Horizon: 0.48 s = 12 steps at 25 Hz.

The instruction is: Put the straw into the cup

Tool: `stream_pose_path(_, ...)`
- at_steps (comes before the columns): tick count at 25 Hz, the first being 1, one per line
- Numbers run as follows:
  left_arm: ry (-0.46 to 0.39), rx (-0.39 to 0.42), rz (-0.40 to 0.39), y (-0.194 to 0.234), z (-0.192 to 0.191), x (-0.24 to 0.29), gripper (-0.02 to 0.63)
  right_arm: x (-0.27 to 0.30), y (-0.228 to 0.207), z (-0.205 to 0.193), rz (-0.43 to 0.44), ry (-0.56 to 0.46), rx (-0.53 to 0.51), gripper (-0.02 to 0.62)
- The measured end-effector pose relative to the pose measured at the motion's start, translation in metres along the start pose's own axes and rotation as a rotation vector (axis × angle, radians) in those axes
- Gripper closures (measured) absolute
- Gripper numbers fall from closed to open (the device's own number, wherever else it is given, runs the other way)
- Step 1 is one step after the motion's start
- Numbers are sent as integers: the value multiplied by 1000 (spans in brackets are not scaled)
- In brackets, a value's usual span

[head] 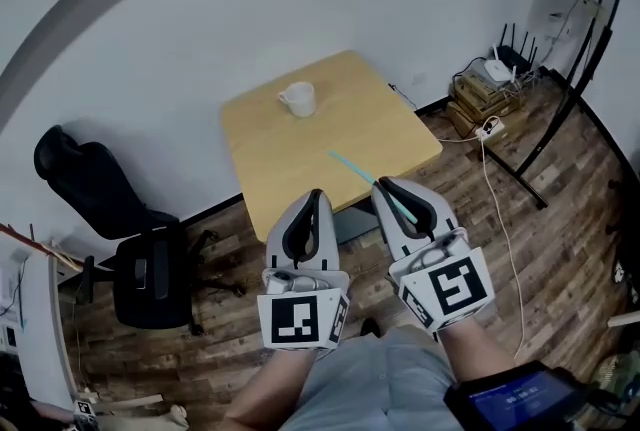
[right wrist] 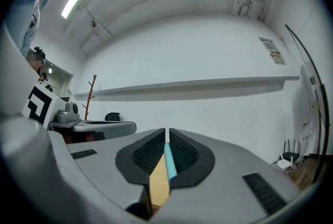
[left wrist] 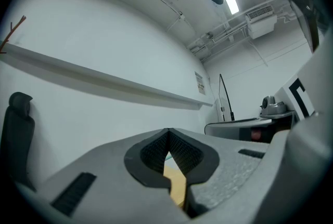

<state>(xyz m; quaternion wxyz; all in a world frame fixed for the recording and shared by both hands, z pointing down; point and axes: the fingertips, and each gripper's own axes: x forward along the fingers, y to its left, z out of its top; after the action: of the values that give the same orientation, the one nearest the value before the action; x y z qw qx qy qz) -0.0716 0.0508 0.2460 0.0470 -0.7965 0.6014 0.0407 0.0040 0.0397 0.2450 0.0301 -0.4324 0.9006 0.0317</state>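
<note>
- Gripping the teal straw [head: 352, 168] in the right gripper [head: 387, 185], jaws pinched on its near end, the free length poking out over the table's near edge and pointing far and left.
- Carrying nothing in the left gripper [head: 316, 194], jaws pressed together at the tips.
- Spotting the white cup [head: 297, 99] upright near the far-left corner, well apart from the straw's tip.
- Probably needing to carry the straw far and left, tilt it tip-down over the cup's mouth, and loosen the pinch only once the tip is inside; risking a tipped cup if the rim is nudged.
- Working over a light wooden table [head: 290, 159] set against a white wall [head: 200, 19].
- Standing on wooden floor [head: 560, 239], with a black office chair [head: 150, 279] at the left, and a router [head: 497, 69] and cables at the far right.
</note>
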Motion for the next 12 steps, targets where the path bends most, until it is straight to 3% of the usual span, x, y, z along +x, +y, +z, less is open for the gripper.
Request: stream_pose_path(12,72,-19,-27,19,-35,42,609,42,-28,-19,-27,30,30,572)
